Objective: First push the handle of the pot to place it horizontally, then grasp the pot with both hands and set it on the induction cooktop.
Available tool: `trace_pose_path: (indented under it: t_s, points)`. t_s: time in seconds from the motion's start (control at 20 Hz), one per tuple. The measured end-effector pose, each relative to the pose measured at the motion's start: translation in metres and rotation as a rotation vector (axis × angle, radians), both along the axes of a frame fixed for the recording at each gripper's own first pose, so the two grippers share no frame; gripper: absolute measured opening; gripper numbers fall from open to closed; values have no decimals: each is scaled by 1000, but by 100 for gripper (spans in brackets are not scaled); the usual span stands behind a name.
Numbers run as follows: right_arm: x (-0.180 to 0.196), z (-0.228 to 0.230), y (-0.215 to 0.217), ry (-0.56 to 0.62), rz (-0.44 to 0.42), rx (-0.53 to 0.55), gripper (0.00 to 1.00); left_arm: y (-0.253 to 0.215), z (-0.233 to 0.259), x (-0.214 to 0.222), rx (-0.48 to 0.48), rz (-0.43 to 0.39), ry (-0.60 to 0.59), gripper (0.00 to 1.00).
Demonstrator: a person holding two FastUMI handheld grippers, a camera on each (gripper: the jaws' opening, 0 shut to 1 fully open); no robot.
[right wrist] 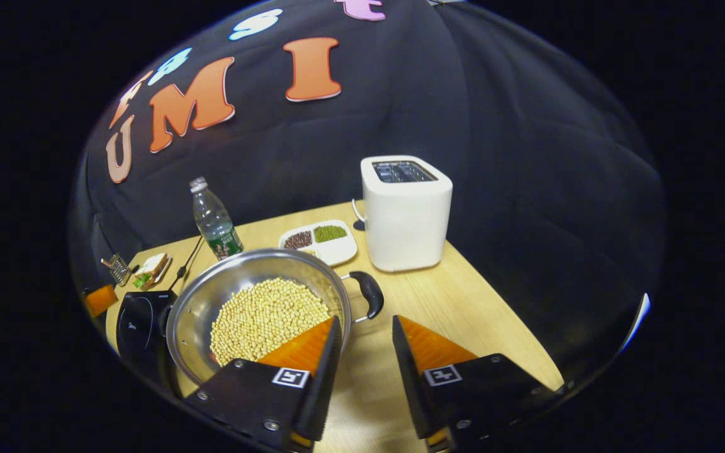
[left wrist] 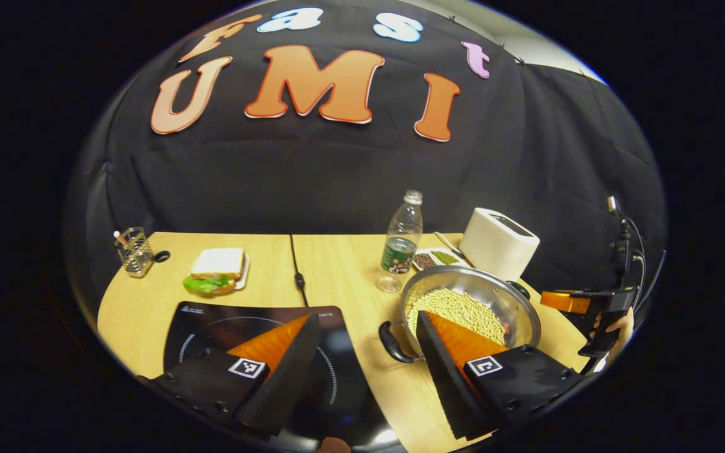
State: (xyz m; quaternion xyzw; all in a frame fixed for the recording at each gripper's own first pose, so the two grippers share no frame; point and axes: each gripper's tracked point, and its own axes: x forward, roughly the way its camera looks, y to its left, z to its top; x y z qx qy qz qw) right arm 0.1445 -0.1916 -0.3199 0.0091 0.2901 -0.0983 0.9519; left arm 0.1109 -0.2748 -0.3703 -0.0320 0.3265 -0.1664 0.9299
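Steel pot [left wrist: 471, 307] of beans sits on my table [left wrist: 337, 264], right of the cooktop [left wrist: 211, 327]. In the left gripper view my left claw [left wrist: 362, 327] gapes wide, released, near the pot's handle [left wrist: 394, 345]. In the right gripper view my right claw [right wrist: 365, 333] is released too, beside the other handle [right wrist: 369, 292]; a toaster [right wrist: 408, 214] stands behind.

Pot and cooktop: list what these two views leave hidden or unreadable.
- Pot: near rim hidden by the right gripper in the right gripper view.
- Induction cooktop: front covered by the left gripper in the left gripper view.
- Holder: too small in the right gripper view.
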Motion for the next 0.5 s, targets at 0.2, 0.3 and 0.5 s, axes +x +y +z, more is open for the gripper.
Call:
trace_pose_path:
  t_s: [0.2,0.3,0.5]
  points:
    - [19,-17,-11,14,-7,-25,86,-35,-41,4,13,-35,81,100]
    - [32,-23,-14,12,-20,-24,94,-42,-58,11,29,-30,103,100]
    - [59,-46,-14,62,-13,-14,94,-56,-88,20,40,-49,148,100]
